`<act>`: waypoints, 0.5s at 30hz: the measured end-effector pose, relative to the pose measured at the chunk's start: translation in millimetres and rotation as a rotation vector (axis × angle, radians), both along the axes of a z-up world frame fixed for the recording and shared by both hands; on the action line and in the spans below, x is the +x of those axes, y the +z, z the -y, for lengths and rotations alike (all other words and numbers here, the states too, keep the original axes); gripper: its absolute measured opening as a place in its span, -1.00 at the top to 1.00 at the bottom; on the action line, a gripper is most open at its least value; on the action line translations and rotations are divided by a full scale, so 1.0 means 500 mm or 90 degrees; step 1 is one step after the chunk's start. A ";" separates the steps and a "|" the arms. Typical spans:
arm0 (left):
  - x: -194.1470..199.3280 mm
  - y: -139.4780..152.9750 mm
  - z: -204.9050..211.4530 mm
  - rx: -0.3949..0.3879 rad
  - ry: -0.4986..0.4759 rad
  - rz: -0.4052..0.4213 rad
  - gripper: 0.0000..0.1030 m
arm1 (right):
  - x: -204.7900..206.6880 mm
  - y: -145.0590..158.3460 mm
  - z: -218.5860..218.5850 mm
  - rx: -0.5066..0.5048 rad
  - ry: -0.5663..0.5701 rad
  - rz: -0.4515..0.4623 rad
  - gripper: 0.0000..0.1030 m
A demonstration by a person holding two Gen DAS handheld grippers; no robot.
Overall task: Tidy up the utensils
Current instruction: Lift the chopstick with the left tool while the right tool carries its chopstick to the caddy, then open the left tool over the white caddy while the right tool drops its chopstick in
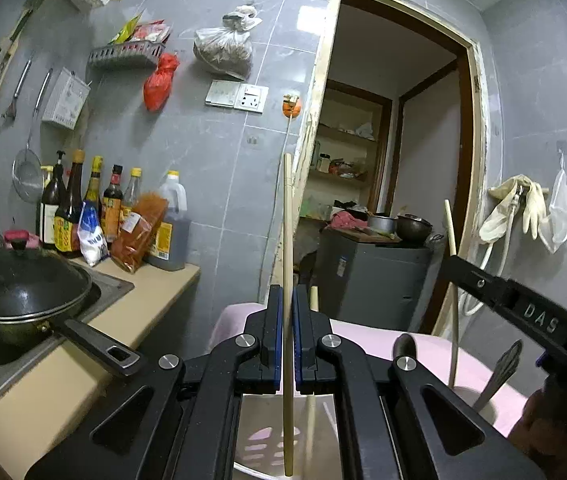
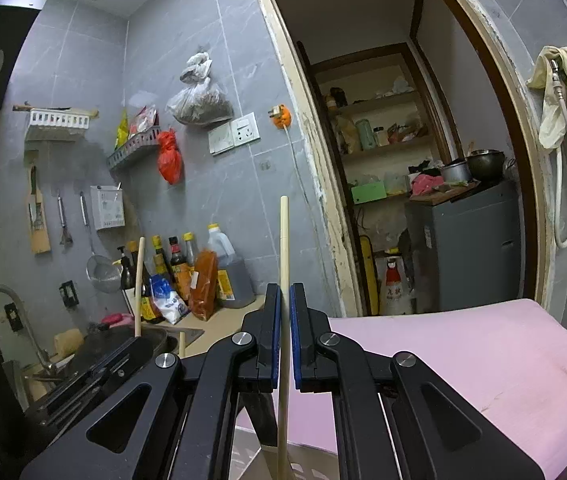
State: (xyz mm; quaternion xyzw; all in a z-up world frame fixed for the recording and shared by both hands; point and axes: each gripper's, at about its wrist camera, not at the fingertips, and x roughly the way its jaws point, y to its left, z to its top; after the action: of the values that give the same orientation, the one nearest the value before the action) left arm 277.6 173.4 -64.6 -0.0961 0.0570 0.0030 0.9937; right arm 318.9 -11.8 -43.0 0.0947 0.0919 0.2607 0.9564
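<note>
Left gripper (image 1: 288, 320) clamped on a pale chopstick (image 1: 288, 264), held upright; its top rises above the blue pads (image 1: 278, 332), its lower end hangs down over a metal holder (image 1: 323, 420) with slotted walls just below the tongs. A second stick (image 1: 311, 416) stands in that holder.

Right gripper (image 2: 284, 320) likewise pinched tight on its own chopstick (image 2: 283, 248), upright, the lower end reaching down past the near edge of the pink pad (image 2: 463, 360).

In the left wrist view, the right-hand tool enters from the right edge; a metal utensil handle (image 1: 499, 372) leans beneath it.

Counter (image 1: 63, 384) to the left: lidded black wok (image 1: 23, 284) on the stove, sauce bottles (image 1: 79, 204) along the back edge by the grey tiled wall (image 1: 211, 168). Open doorway (image 1: 395, 128) behind.
</note>
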 end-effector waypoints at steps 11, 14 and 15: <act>0.006 -0.022 0.001 0.015 0.001 -0.025 0.96 | -0.002 -0.007 -0.003 -0.001 0.011 0.002 0.94; 0.007 -0.025 0.000 0.015 -0.007 -0.038 0.96 | -0.003 -0.009 -0.003 -0.002 0.011 0.000 0.94; 0.006 -0.025 -0.001 0.012 -0.010 -0.041 0.96 | -0.003 -0.009 -0.003 -0.002 0.012 -0.002 0.94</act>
State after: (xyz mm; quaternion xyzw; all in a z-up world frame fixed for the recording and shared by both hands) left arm 280.7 173.9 -77.0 -0.0860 0.0899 -0.0009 0.9922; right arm 317.4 -10.3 -47.3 0.0926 0.0946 0.2696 0.9538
